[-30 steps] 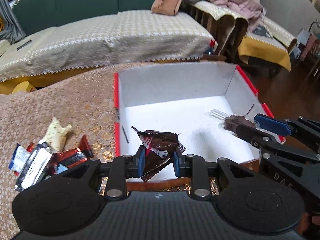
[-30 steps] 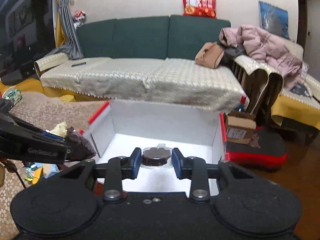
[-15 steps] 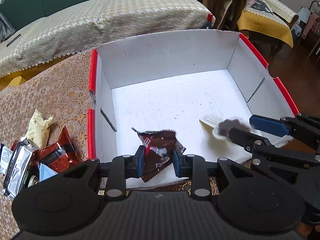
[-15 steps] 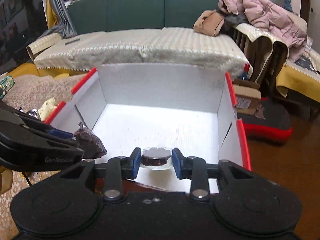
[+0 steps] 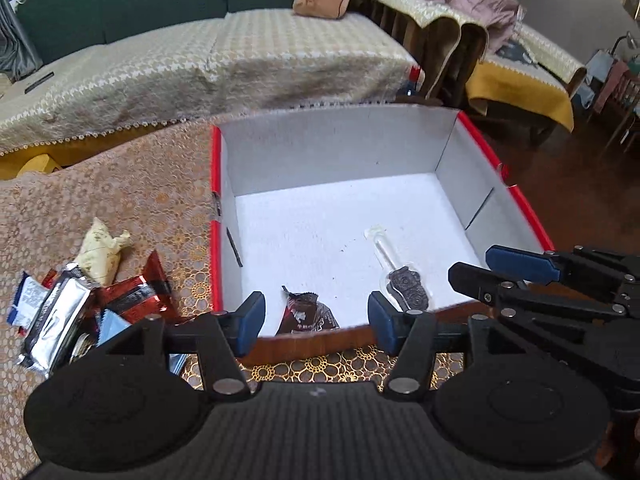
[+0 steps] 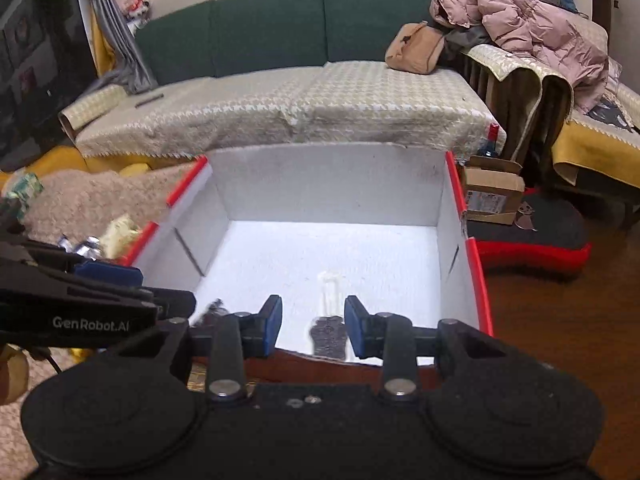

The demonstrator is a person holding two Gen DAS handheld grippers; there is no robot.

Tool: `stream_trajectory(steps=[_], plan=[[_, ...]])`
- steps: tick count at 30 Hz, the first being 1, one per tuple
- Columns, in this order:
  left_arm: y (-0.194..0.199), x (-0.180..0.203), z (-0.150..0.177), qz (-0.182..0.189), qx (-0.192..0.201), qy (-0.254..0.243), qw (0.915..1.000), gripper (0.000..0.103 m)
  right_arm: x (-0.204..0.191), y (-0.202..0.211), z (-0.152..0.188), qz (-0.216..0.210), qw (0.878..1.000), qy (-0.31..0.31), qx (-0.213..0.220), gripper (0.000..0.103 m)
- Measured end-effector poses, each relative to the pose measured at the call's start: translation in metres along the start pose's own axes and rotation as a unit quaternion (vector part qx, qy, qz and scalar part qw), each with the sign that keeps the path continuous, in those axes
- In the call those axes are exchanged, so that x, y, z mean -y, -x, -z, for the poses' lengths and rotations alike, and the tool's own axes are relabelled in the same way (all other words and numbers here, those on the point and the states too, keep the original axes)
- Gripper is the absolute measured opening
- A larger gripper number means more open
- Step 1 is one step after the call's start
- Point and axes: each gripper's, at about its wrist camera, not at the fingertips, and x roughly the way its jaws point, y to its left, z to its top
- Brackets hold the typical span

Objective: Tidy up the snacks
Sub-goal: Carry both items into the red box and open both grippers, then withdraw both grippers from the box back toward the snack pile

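Snacks [image 5: 304,314] lie in the box [image 5: 332,160]; both grippers released; left view alone shows the pile [image 5: 80,304].

Both wrist cameras look forward and down from close over the box's [image 5: 218,184] near edge, sharing its white interior and the sofa [image 6: 280,40] beyond.

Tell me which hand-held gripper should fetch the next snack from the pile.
Left. The left hand-held gripper is open and empty beside the snack pile on the tablecloth; the right hand-held gripper sits across the red-edged white box.

Green sofa [image 6: 280,28], dark wooden floor [image 6: 560,340]
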Motion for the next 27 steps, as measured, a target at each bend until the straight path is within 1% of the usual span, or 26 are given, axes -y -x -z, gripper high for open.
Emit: stream_trajectory(steps=[8, 11, 13, 16, 19, 24, 27], plan=[[0.041, -0.005, 0.016, -0.008, 0.033, 0.011, 0.9994, 0.061, -0.016, 0.035, 0.003, -0.018, 1.000, 0.004, 0.025, 0.033], [0.054, -0.009, 0.023, -0.016, 0.045, 0.019, 0.9987, 0.066, -0.022, 0.047, 0.004, -0.023, 0.999, 0.006, 0.034, 0.034], [0.063, -0.010, 0.028, -0.022, 0.053, 0.021, 0.9981, 0.066, -0.027, 0.055, 0.006, -0.027, 0.999, 0.009, 0.040, 0.034], [0.076, -0.012, 0.038, -0.028, 0.062, 0.024, 0.9974, 0.069, -0.034, 0.064, 0.009, -0.025, 0.999, 0.012, 0.043, 0.034], [0.088, -0.014, 0.047, -0.033, 0.071, 0.025, 0.9966, 0.071, -0.042, 0.072, 0.012, -0.035, 0.998, 0.014, 0.046, 0.035], [0.106, -0.018, 0.067, -0.041, 0.083, 0.029, 0.9953, 0.072, -0.053, 0.084, 0.021, -0.045, 0.998, 0.015, 0.049, 0.039], [0.117, -0.024, 0.083, -0.045, 0.090, 0.034, 0.9944, 0.074, -0.061, 0.092, 0.026, -0.052, 0.997, 0.017, 0.051, 0.044]])
